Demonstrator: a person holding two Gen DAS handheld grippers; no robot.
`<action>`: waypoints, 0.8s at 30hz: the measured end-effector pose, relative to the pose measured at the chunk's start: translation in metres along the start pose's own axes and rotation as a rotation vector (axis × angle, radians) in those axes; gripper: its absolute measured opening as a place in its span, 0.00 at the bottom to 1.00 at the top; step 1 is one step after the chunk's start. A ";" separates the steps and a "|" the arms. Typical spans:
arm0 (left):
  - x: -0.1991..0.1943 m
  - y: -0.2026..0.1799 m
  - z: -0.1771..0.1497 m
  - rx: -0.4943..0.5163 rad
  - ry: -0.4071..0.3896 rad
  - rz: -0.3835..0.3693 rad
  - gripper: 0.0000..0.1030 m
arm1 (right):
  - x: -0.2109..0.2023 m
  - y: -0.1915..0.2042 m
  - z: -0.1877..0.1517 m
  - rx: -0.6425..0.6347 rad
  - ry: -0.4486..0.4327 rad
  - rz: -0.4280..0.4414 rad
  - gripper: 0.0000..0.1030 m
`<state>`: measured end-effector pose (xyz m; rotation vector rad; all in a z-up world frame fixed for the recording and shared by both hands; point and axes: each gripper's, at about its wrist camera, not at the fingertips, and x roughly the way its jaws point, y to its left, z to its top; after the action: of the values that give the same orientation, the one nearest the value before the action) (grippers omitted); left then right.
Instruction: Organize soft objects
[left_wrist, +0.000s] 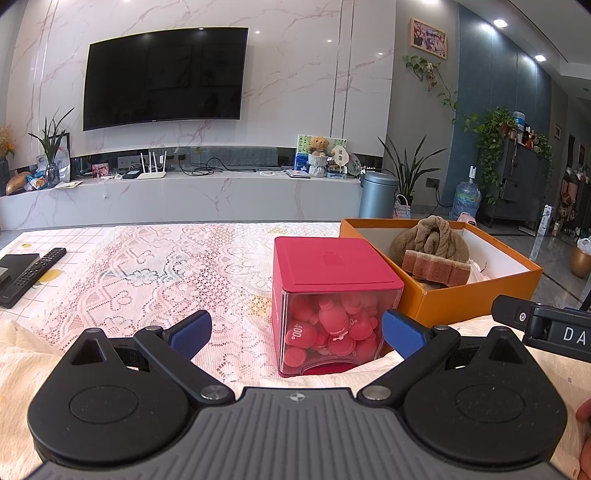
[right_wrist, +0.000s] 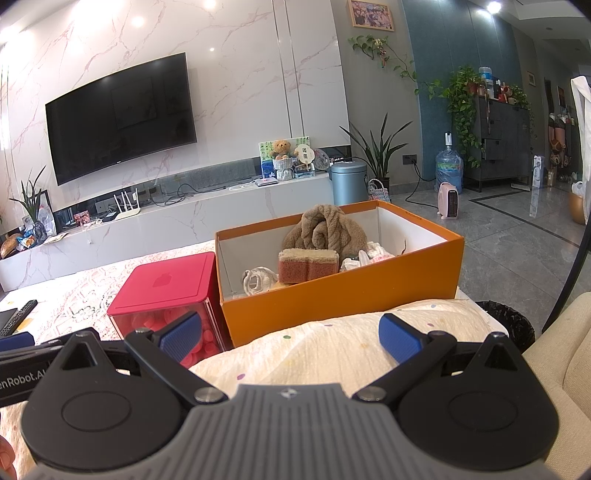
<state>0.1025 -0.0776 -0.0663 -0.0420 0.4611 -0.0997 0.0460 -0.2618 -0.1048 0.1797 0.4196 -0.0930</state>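
Cream cloth (right_wrist: 332, 354) nearest, under right tongs (right_wrist: 291, 338); both tongs released, empty.
Left tongs (left_wrist: 295, 332) face red box (left_wrist: 332, 295). Towel (right_wrist: 325, 227) and sponge (right_wrist: 308, 266) lie in orange box (right_wrist: 332, 299). Likely next: pinch a cloth fold, lift clear of box rim.

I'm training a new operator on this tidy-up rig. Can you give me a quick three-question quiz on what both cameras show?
1. True or false: the left gripper holds a sponge.
2. What lies in front of the brown towel in the orange box?
3. The red container sits: A) inside the box, B) beside it, C) on the floor.

Key: 1 false, both the left and right gripper are open and empty; 2 the sponge; 3 B.
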 end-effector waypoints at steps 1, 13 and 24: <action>0.000 0.000 0.000 0.000 0.000 0.000 1.00 | 0.000 0.000 0.000 0.000 0.000 0.000 0.97; 0.000 0.000 0.000 0.000 0.000 0.003 1.00 | 0.000 0.000 0.000 0.000 0.000 0.000 0.97; -0.002 -0.001 -0.001 0.001 -0.004 0.008 1.00 | 0.000 0.000 0.000 0.000 0.000 0.000 0.97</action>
<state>0.1005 -0.0782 -0.0661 -0.0390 0.4573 -0.0922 0.0461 -0.2617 -0.1049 0.1794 0.4201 -0.0924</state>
